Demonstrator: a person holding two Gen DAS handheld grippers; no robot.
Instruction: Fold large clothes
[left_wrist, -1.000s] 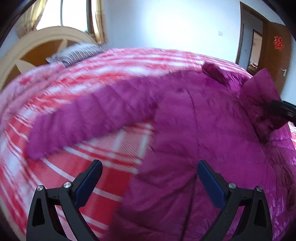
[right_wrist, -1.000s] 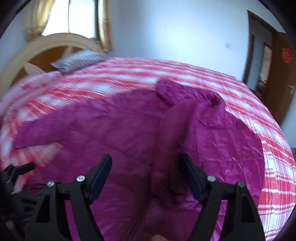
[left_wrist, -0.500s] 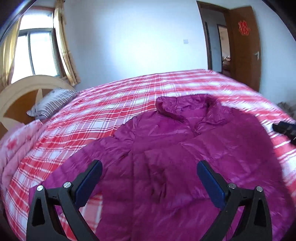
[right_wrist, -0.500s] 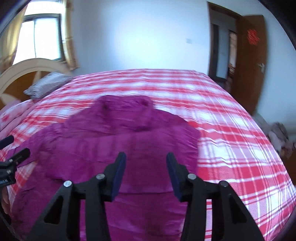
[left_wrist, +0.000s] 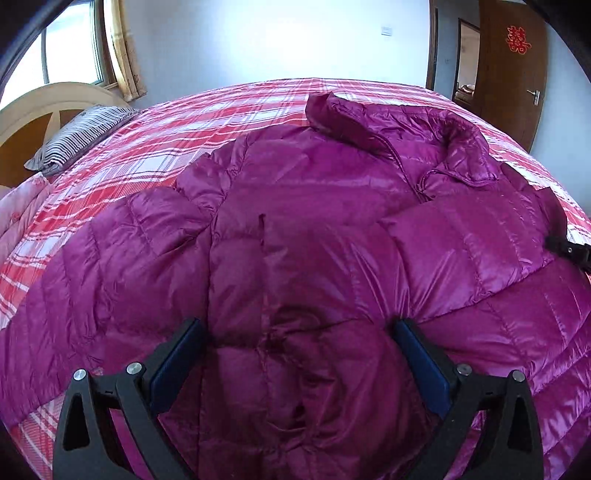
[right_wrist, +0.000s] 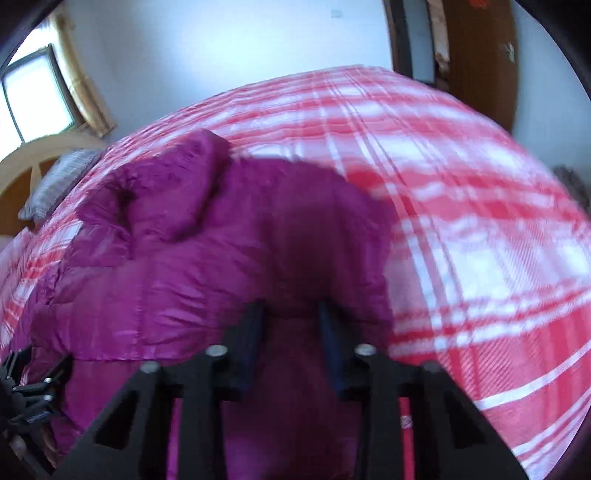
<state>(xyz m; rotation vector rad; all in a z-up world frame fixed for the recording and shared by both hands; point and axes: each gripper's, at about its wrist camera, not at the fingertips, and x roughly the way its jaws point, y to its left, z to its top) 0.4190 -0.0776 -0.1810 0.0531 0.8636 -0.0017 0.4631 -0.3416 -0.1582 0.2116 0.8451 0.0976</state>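
With the right sleeve laid across its chest since a second earlier, the magenta down jacket (left_wrist: 314, 229) lay front-up on the plaid bed (left_wrist: 207, 110); left tool (left_wrist: 297, 360) gaped, released, while right tool (right_wrist: 291, 332) had just been closing, jacket fabric between its jaws, grip uncertain.

Glossy quilted jacket (left_wrist: 314, 229) on woven plaid cloth
Shiny magenta shell; matt checked bedspread (left_wrist: 192, 122); matt black plastic left gripper (left_wrist: 297, 328); varnished wooden door (left_wrist: 511, 62)

daylight from window (left_wrist: 70, 55) | fisheye-bent edges | right view motion-blurred
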